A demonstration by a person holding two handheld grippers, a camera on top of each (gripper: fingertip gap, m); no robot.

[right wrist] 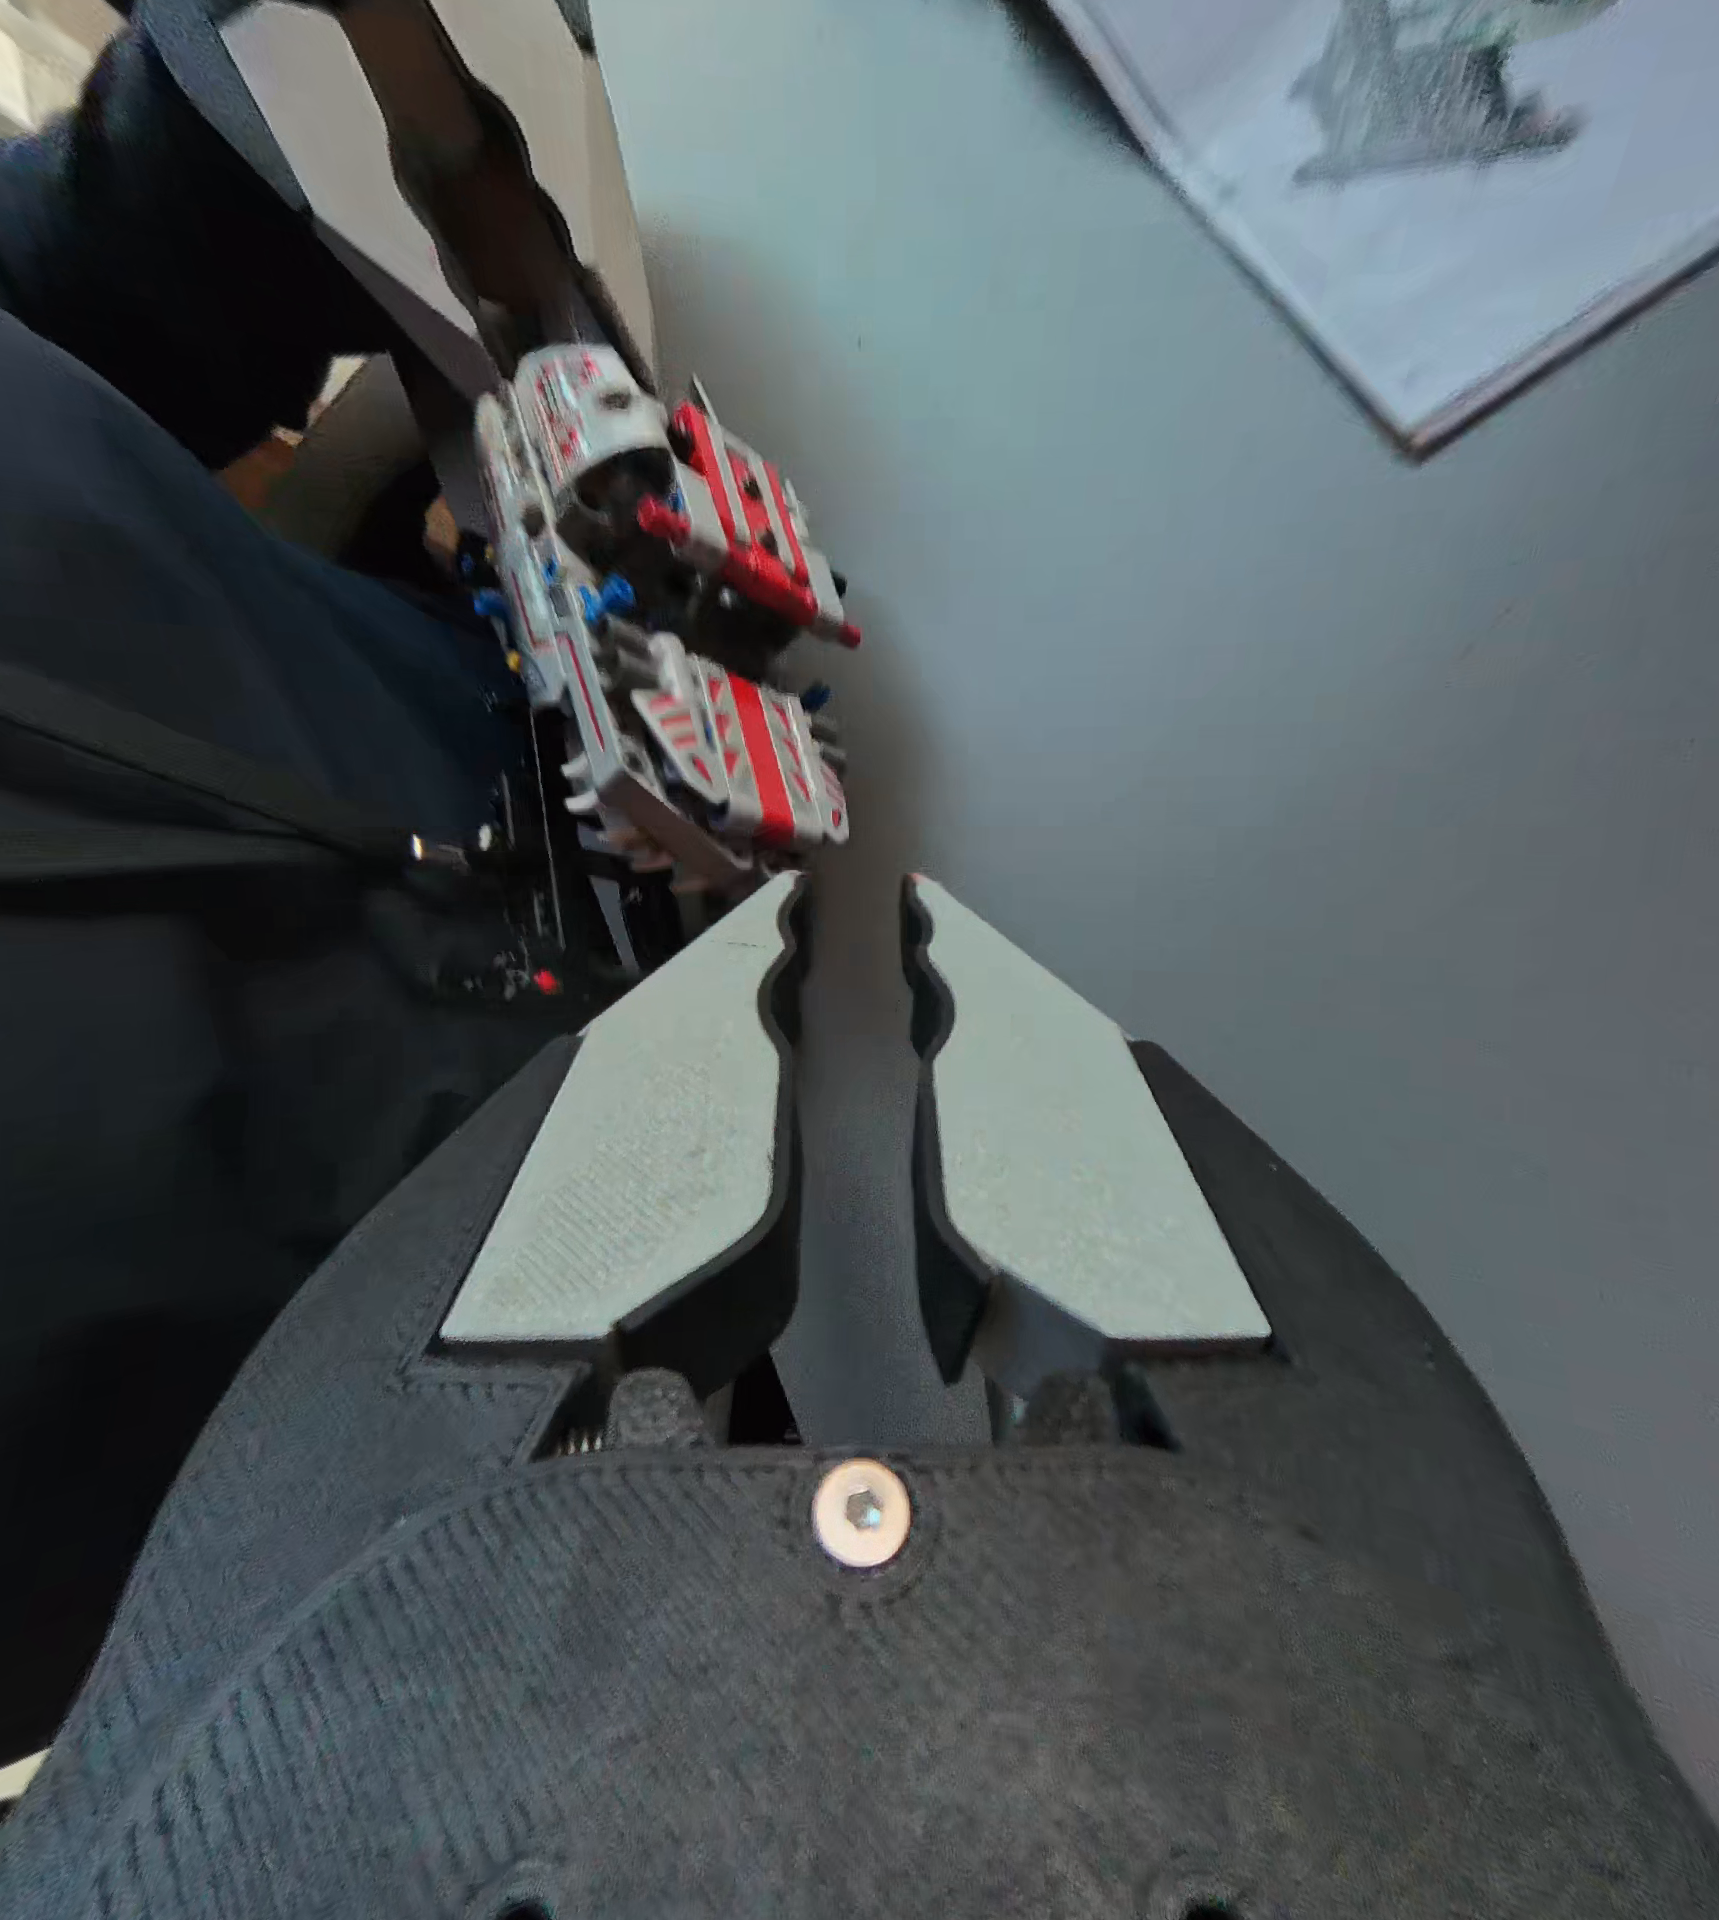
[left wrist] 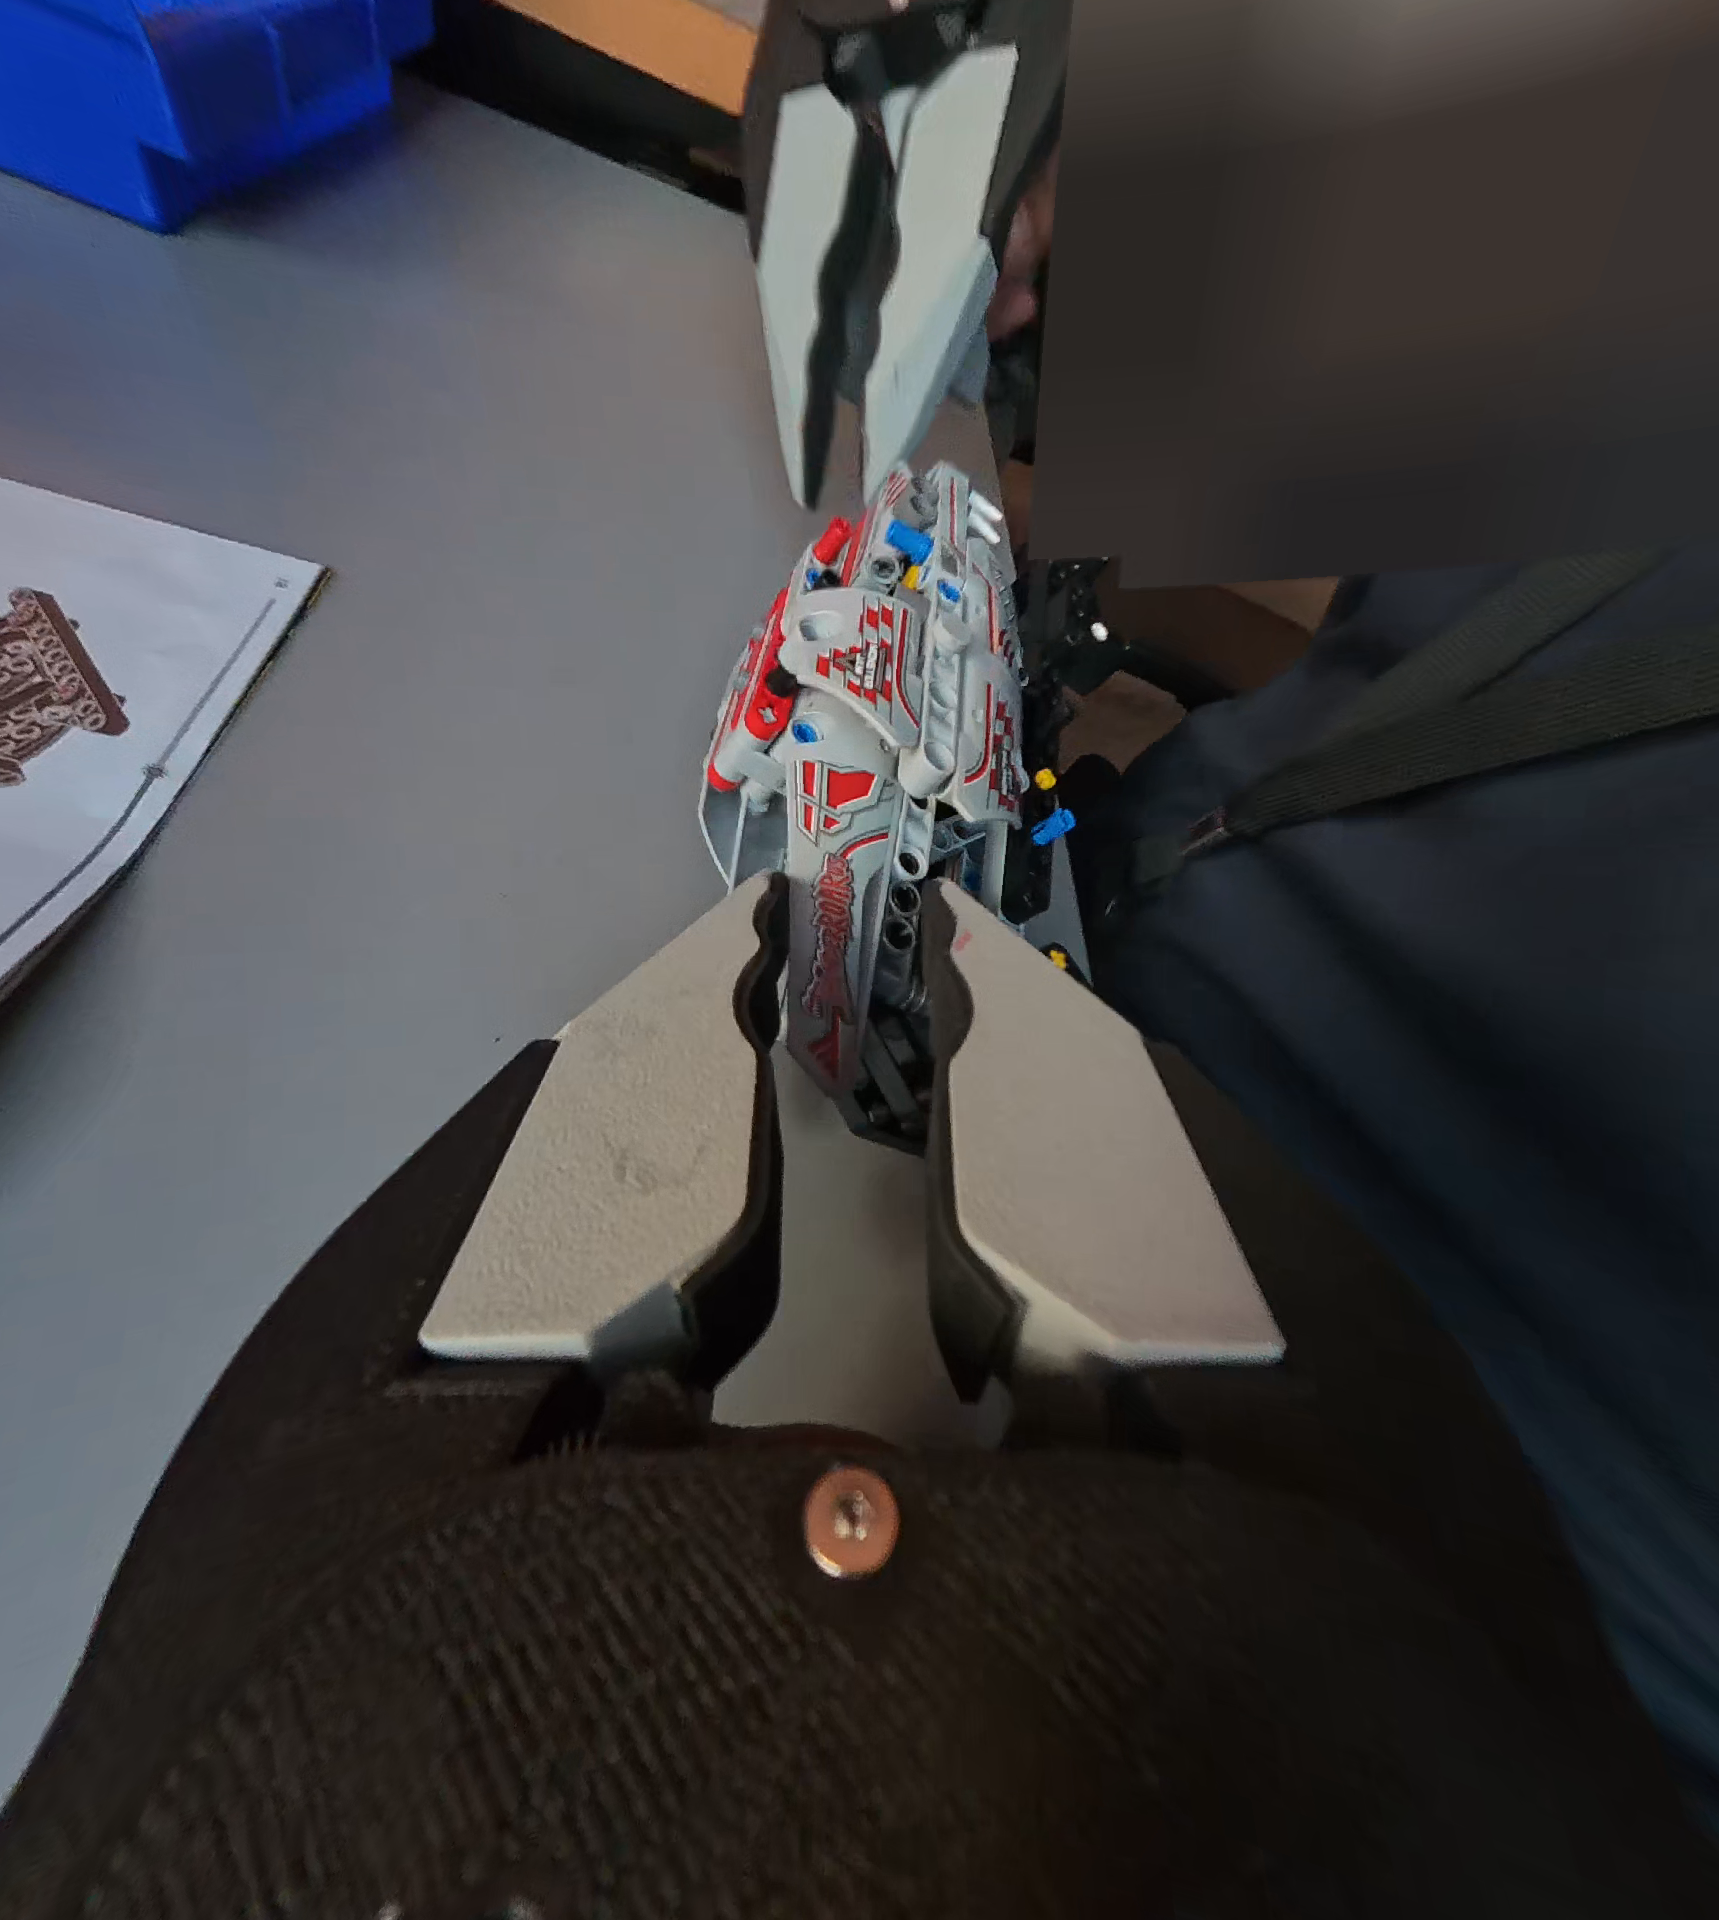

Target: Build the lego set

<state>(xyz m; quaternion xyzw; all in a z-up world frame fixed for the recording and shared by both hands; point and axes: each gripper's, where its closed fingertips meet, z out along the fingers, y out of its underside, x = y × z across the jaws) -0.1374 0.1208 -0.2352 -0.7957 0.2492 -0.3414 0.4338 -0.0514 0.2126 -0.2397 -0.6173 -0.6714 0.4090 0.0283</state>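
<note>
A grey, red and black lego car model hangs above the grey table's edge. My left gripper is shut on its near end, gripping a printed grey panel and the black frame behind it. My right gripper comes in from the far side, its tips just off the model's far end. In the right wrist view the right gripper is empty, with only a narrow gap between its fingers. The model sits just ahead and left of its tips. The left gripper holds the model from the far side.
An open instruction booklet lies on the table to the left and also shows in the right wrist view. A blue bin stands at the far left. A person's dark clothing with a strap fills the right side. The grippers' ends are close to 15 centimetres from one another.
</note>
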